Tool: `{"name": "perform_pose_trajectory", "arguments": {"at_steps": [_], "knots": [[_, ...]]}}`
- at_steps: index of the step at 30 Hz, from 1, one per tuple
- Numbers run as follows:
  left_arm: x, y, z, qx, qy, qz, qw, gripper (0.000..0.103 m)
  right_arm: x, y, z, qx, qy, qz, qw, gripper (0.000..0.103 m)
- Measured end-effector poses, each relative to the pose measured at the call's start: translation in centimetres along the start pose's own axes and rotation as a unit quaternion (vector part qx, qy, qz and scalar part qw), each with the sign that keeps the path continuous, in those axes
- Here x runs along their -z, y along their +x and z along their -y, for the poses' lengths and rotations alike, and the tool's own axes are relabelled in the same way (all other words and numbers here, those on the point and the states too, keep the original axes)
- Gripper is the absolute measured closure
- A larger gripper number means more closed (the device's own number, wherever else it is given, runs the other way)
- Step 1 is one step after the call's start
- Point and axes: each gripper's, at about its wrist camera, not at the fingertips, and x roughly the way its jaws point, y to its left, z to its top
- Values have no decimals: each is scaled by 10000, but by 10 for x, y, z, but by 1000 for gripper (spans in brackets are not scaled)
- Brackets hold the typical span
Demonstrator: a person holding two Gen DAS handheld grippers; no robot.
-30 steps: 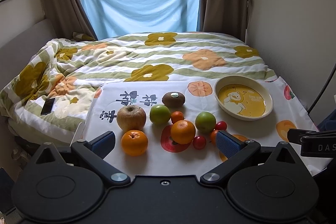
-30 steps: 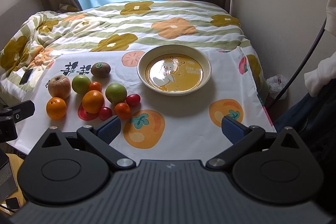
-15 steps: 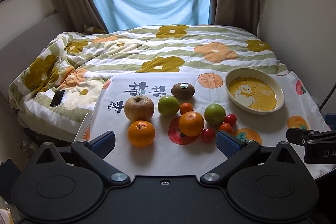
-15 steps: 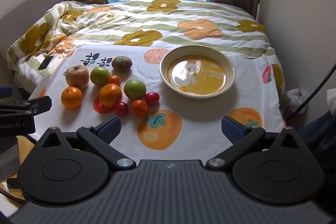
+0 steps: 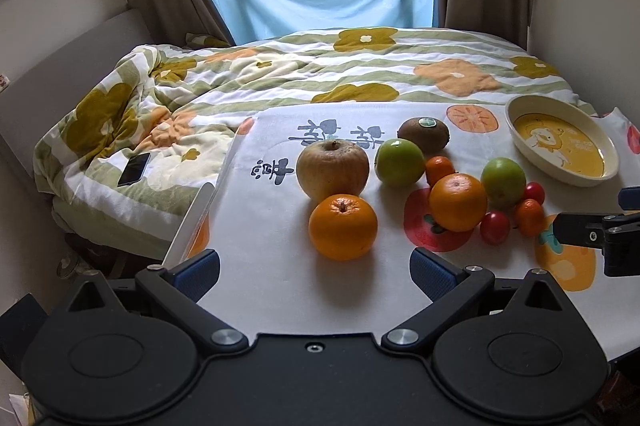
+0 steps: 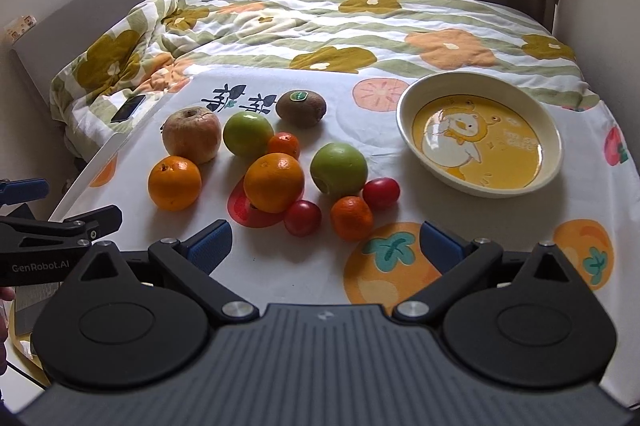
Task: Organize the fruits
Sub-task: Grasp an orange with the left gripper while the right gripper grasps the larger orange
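Note:
Several fruits lie on a white fruit-print cloth [image 5: 260, 226]: a big apple [image 5: 332, 169], two oranges [image 5: 343, 227] [image 5: 458, 202], two green apples [image 5: 400, 162] [image 5: 503, 181], a kiwi [image 5: 424, 135], small tangerines and red tomatoes. A yellow duck bowl [image 6: 480, 138] stands empty at the right. My left gripper [image 5: 314, 268] is open, just in front of the near orange. My right gripper [image 6: 326, 244] is open, just in front of a tomato [image 6: 303, 217] and a tangerine [image 6: 351, 217].
The cloth covers a board on a bed with a flowered quilt [image 5: 280, 66]. A phone [image 5: 134, 168] lies on the quilt at the left. The wall is close on the right. The cloth's left edge [image 5: 200, 202] drops off to the floor.
Both grippers have moved forward and lower toward the fruits, which now look larger. Both stay open. No fruit has moved.

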Motion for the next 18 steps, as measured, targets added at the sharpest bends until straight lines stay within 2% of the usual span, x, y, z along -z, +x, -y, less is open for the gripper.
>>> {"name": "perform_pose_trajectory", "arguments": {"at_steps": [11,17,18], "knots": [[-4,66,-7,602,737,-43,9955,9,-2,55,-33,271,256,-27,9993,0],[-11,91,-3,922,987,-159,9907,29,-7,74,-42,427,280,-135,9986,0],[-13,95,-3,1006,1000,-164,9898,29,-8,77,-44,442,287,-147,9985,0]]}}
